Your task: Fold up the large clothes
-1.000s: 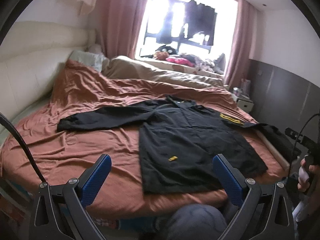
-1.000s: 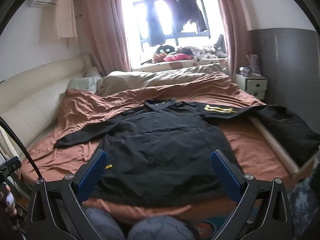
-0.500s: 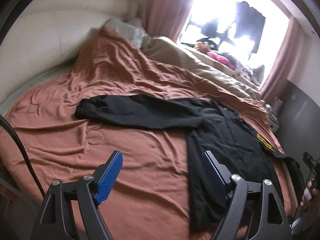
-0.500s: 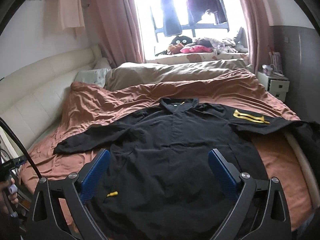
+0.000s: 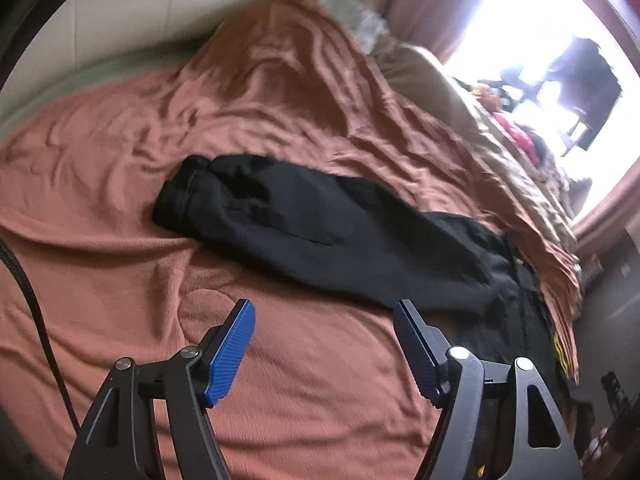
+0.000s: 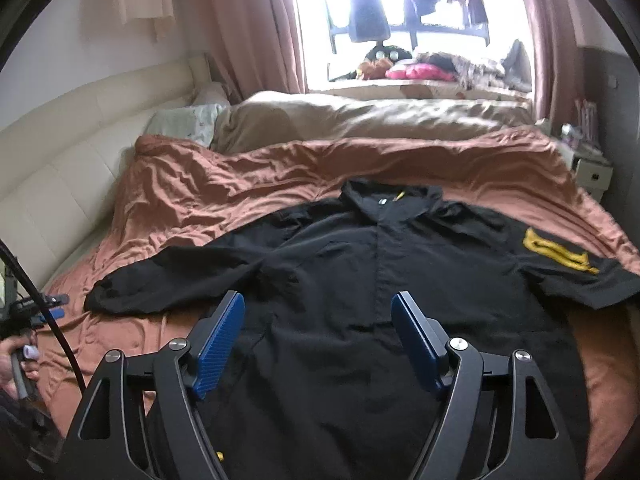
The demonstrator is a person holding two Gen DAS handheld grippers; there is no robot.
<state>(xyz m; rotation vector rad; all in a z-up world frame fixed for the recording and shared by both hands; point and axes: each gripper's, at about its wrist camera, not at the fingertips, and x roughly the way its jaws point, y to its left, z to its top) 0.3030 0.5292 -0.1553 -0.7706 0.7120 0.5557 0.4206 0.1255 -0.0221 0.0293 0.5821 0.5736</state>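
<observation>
A large black shirt [image 6: 380, 280] lies spread flat, front up, on the rust-coloured bed sheet [image 6: 192, 200], with its collar [image 6: 392, 196] at the far side and a yellow patch [image 6: 556, 248] on the right sleeve. Its left sleeve [image 5: 320, 232] stretches across the sheet and ends in a cuff [image 5: 180, 196]. My left gripper [image 5: 323, 308] hovers just short of that sleeve, tilted, its jaws closing with only sheet showing between them. My right gripper [image 6: 318, 300] hangs over the shirt's body, its jaws closing too, and the pads grip no cloth.
A beige duvet [image 6: 360, 120] and a pillow [image 6: 184, 124] lie at the far side of the bed, against a cream padded headboard [image 6: 60, 160]. A nightstand [image 6: 592, 172] stands at the right. A person's hand [image 6: 16, 360] holds the other gripper at the left edge.
The left gripper has swung left and down towards the left sleeve, rolling as it went. The right gripper has come forward over the shirt. Both pairs of jaws have narrowed.
</observation>
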